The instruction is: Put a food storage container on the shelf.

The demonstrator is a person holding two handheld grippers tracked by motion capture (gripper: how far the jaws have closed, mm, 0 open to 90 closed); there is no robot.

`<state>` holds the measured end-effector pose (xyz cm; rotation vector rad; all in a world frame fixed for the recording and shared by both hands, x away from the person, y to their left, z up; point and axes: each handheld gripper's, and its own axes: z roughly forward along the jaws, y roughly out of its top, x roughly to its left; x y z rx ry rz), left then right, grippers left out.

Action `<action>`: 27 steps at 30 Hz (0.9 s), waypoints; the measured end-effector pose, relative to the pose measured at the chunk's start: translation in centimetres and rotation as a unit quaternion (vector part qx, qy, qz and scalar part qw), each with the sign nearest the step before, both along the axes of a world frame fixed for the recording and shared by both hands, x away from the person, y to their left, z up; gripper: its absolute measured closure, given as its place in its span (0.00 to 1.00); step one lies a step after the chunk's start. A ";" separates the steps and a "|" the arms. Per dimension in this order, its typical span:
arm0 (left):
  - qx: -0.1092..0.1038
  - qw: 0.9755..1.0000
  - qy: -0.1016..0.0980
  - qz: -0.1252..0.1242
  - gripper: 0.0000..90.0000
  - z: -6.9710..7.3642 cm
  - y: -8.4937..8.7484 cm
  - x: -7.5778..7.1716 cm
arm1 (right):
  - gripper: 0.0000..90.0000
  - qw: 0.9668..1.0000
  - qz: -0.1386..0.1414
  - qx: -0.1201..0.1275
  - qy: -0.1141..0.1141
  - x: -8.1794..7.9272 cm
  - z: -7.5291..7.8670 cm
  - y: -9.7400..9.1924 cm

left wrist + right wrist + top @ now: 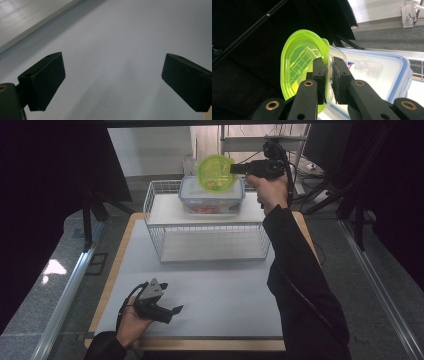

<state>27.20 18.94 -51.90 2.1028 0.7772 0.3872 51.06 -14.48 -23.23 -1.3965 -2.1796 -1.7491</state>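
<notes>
The green lid (216, 171) is up in the air, turned on its edge so its round face looks toward the camera in the high view. It hangs just above the clear box (212, 196) with the blue rim, which sits on the top shelf of the white wire rack (156, 210). In the right gripper view the lid (298, 65) stands upright, and the box (384, 67) lies behind and below it.

The right hand-held gripper (235, 168) is at the lid's 3 o'clock side in the high view. Its jaws are pinched tight on the lid's rim, with the rim squeezed between the two black pads. This is the near hand for the lid.

The left hand-held gripper (172, 310) is well apart, down at about 7 o'clock from the lid, low over the white surface (220, 295). Its jaws stand wide and hold nothing.

I think the lid must tip flat before it can go down on the box.
</notes>
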 end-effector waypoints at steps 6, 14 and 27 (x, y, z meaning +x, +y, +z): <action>-0.001 1.000 0.001 -0.002 0.06 0.0 0.0 0.0 | 0.91 1.000 -0.015 -0.012 0.019 1.5 -0.2 1.0; -0.001 1.000 0.002 -0.004 0.06 0.0 0.0 0.0 | 0.88 0.998 -0.035 0.014 0.044 2.7 -0.9 1.1; 0.001 1.000 0.004 -0.006 0.06 -0.1 -0.1 0.0 | 0.74 0.997 -0.053 0.007 0.048 3.2 -1.6 1.9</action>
